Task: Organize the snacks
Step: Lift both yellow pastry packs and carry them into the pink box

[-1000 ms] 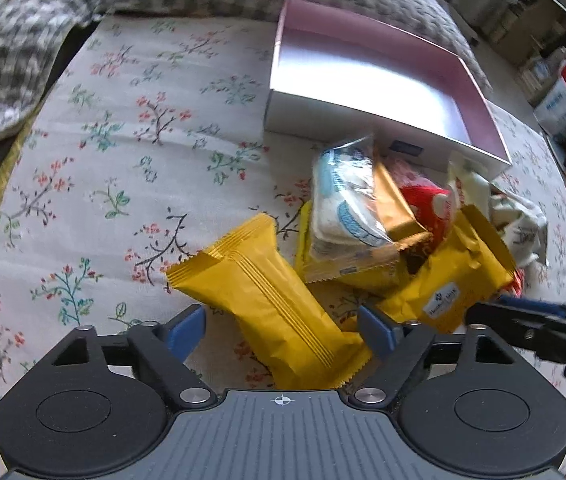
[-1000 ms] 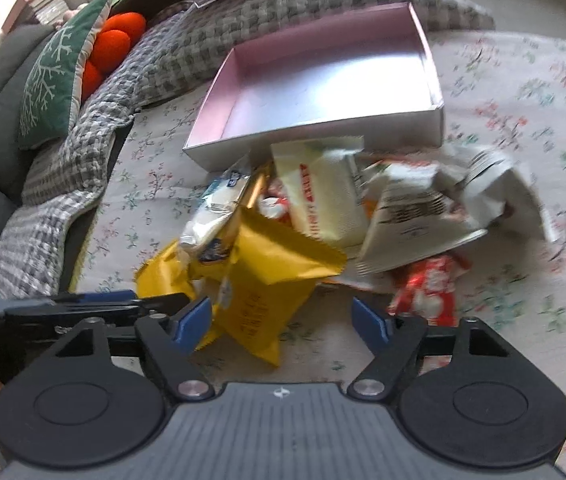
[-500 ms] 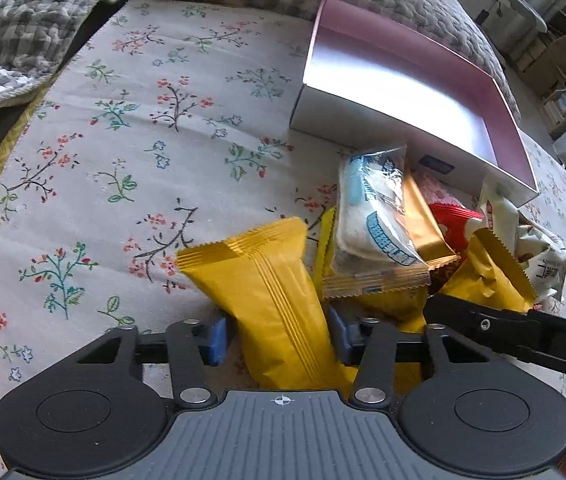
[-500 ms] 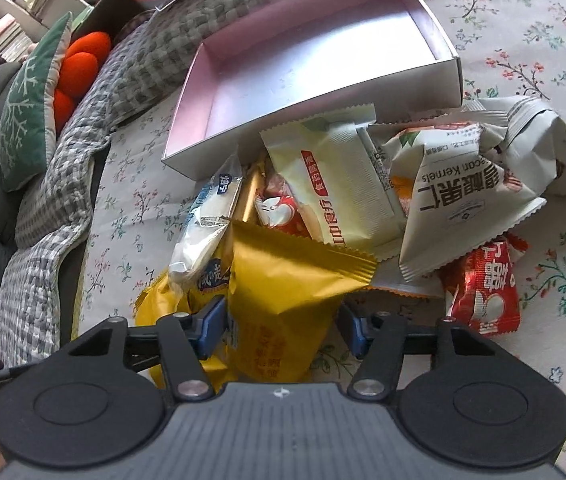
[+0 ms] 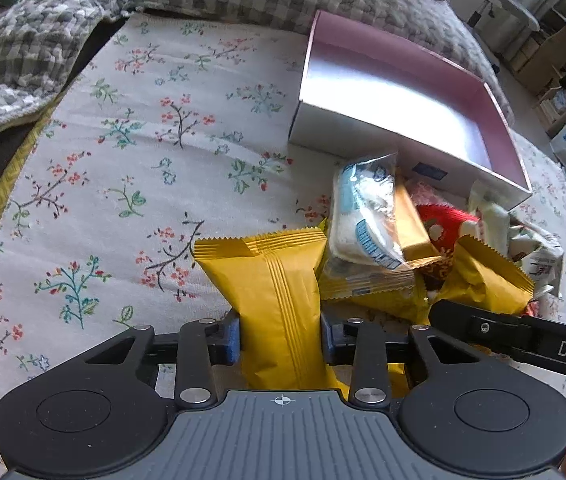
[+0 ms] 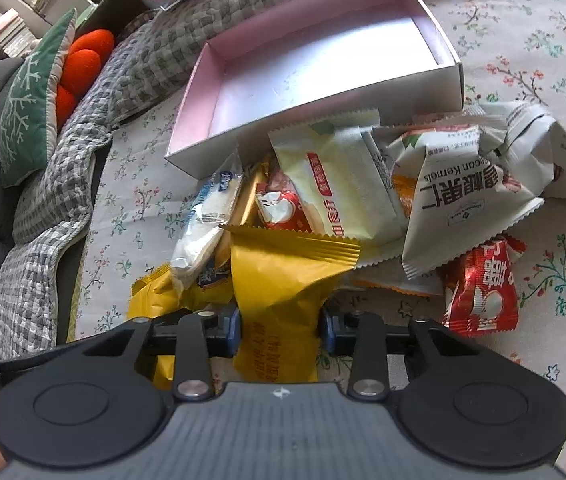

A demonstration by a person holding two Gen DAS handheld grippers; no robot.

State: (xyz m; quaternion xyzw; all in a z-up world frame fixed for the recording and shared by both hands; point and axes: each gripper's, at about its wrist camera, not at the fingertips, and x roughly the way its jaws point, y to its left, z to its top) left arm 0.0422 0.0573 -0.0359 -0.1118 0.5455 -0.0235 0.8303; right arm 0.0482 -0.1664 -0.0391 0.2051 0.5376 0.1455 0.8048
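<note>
A pile of snack packets lies on a floral cloth (image 5: 131,168) in front of an open pink-lined box (image 5: 399,100), which shows empty in the right wrist view (image 6: 323,60). My left gripper (image 5: 281,340) is shut on a yellow packet (image 5: 275,280) at the pile's left edge. My right gripper (image 6: 281,332) is shut on another yellow packet (image 6: 283,276) at the pile's near side. That packet and the right gripper's arm (image 5: 523,332) show at the right of the left wrist view. A white-and-blue packet (image 5: 367,220) leans on the pile between them.
White packets (image 6: 467,192) and a cream packet (image 6: 335,184) lie against the box's front wall. A red packet (image 6: 483,288) lies right of my right gripper. A grey checked blanket (image 6: 63,160) and cushions (image 6: 31,96) border the cloth on the left.
Both grippers have closed from open onto their yellow packets. Both have moved forward into the pile, and the left packet now stands more upright between the fingers.
</note>
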